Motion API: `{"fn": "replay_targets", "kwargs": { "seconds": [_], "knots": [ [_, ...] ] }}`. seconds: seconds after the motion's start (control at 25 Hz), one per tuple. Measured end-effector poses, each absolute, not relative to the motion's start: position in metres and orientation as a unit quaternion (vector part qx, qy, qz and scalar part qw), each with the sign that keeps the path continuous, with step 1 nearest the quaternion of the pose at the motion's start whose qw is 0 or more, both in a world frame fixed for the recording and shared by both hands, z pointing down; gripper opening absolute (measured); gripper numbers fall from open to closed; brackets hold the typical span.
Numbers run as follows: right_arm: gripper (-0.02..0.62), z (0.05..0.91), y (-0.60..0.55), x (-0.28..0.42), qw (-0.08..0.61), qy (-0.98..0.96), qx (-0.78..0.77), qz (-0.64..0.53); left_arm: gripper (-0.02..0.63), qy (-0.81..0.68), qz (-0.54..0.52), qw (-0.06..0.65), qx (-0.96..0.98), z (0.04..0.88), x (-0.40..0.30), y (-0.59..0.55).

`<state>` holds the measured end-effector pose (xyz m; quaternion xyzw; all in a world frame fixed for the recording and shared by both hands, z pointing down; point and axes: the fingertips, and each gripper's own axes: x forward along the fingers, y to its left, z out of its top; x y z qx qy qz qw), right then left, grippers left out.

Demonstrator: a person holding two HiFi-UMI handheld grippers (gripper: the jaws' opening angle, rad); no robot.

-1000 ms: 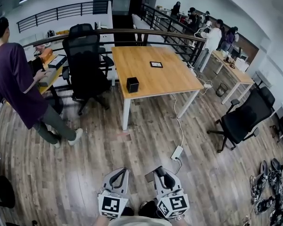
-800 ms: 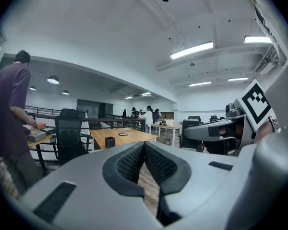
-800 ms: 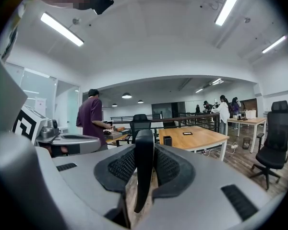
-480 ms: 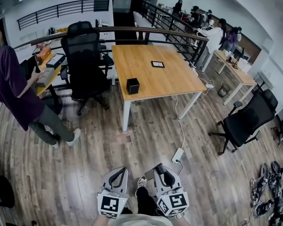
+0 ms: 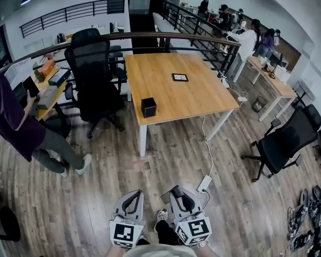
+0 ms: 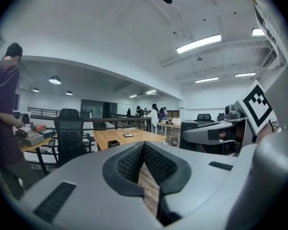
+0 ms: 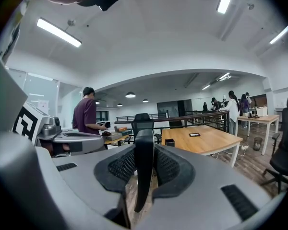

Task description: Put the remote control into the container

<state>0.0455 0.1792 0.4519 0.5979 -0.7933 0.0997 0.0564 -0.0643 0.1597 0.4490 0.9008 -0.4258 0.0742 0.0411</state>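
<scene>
A small black open-topped container (image 5: 148, 107) stands on the near left part of a wooden table (image 5: 198, 98), far ahead of both grippers. It also shows as the container (image 6: 114, 143) and the container (image 7: 169, 142). My right gripper (image 5: 177, 193) is low in the head view, shut on a thin black remote control (image 7: 144, 166) held edge-on between its pads. An end of the remote control (image 5: 167, 196) sticks out to its left. My left gripper (image 5: 135, 195) hangs beside it; the left gripper (image 6: 144, 145) is shut with nothing in it.
A flat black item (image 5: 180, 77) lies mid-table. A black office chair (image 5: 93, 76) stands left of the table, another chair (image 5: 281, 143) at the right. A person (image 5: 16, 127) stands at the left. A cable and power strip (image 5: 204, 183) lie on the wooden floor.
The view has moved forward towards the table. The standing person has slid further to the left edge. Both grippers keep their places side by side, still shut.
</scene>
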Motion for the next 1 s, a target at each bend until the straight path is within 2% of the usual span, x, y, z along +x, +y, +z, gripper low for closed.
{"fn": "replay_targets", "kwargs": {
  "seconds": [0.56,0.68,1.0],
  "knots": [
    [0.106,0.45,0.074,0.112,0.064,-0.828,0.552,0.079,0.012,-0.484,0.048,0.033,0.873,0.436,0.005,0.062],
    [0.106,0.449,0.055,0.127,0.06,-0.834,0.543,0.08,0.012,-0.491,0.069,0.038,0.867,0.435,0.021,0.045],
    [0.106,0.45,0.014,0.155,0.05,-0.845,0.526,0.079,0.012,-0.52,0.079,0.049,0.849,0.441,0.03,0.018]
  ]
}}
